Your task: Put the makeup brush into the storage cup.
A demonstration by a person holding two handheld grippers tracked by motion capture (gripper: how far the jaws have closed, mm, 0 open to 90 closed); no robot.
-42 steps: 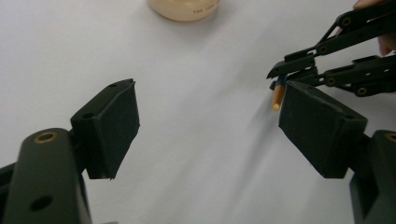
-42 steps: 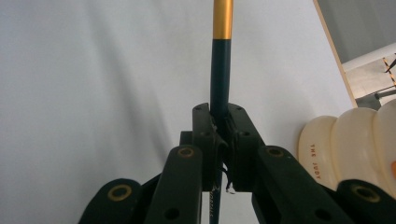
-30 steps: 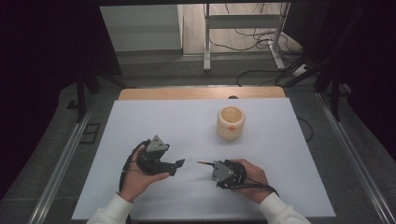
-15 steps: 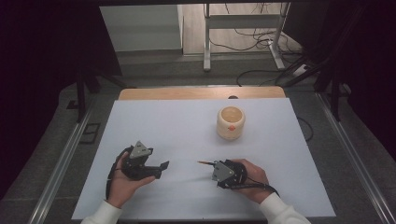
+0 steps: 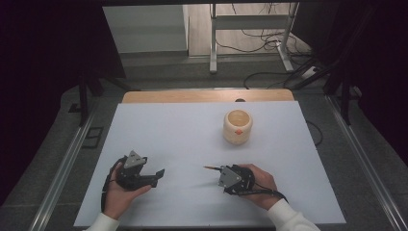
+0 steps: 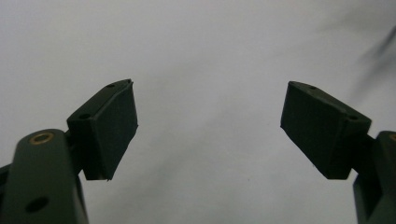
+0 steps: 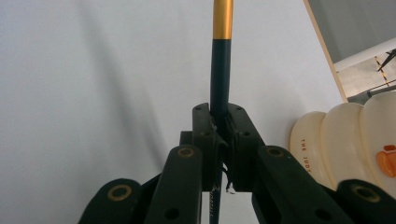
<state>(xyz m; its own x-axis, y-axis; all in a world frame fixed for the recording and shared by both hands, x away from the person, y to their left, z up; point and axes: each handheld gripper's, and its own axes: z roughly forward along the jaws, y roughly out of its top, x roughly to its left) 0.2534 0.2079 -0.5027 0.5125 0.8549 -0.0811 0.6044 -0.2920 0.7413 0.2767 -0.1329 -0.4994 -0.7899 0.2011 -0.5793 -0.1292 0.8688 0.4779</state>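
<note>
**Pen gripped, cup not yet reached**

While the pen is clamped between the jaws of the right gripper, the delivery part is judged as still open. The pen is held low over the white desk, its gold-banded end pointing left in the high view. The cream cup is seen upright farther back on the desk, well apart from the pen; nothing can be made out inside it. In the right gripper view the cup's ribbed wall is caught at the right edge. The left gripper is held near the desk's front left, jaws spread wide, nothing between them. Pickup is judged done; carrying to the cup and dropping in are likely left.
</note>
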